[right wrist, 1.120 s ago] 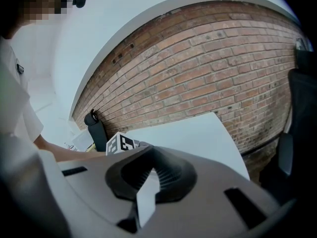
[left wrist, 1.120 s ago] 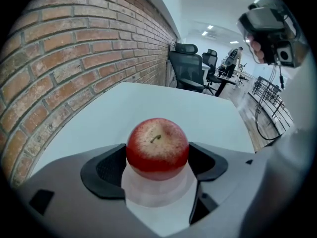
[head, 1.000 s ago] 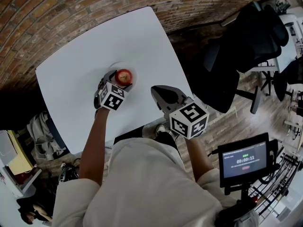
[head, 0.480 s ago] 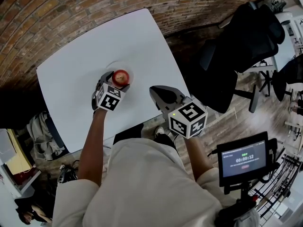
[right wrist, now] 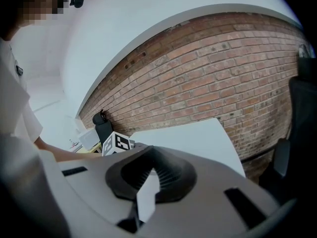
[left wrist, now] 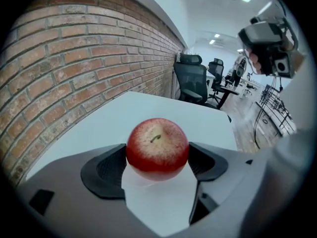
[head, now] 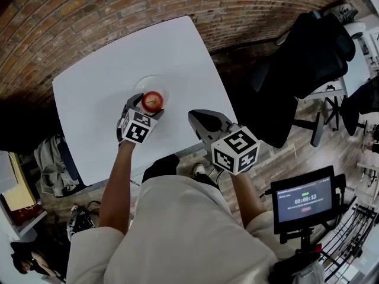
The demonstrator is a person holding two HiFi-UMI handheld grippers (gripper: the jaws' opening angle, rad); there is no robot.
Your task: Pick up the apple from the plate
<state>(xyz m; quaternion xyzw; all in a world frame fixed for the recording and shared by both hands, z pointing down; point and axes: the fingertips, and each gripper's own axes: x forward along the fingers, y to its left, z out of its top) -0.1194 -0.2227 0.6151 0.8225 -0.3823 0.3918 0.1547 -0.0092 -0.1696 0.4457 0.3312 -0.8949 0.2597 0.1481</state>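
Observation:
A red apple sits between the pads of my left gripper, over the near rim of a pale round plate on the white table. In the left gripper view the apple fills the gap of the left gripper, both dark pads pressed to its sides, stem up, with white table beneath. I cannot tell whether it still touches the plate. My right gripper hovers over the table's near right edge, jaws closed with nothing between them; the right gripper faces the brick wall.
A brick wall borders the table's far side. A black office chair stands to the right, and a small screen on a stand sits near my right elbow. Bags lie on the floor at left.
The apple, held in the left gripper, has shifted from the plate's middle toward its near rim. The right gripper has stayed in place.

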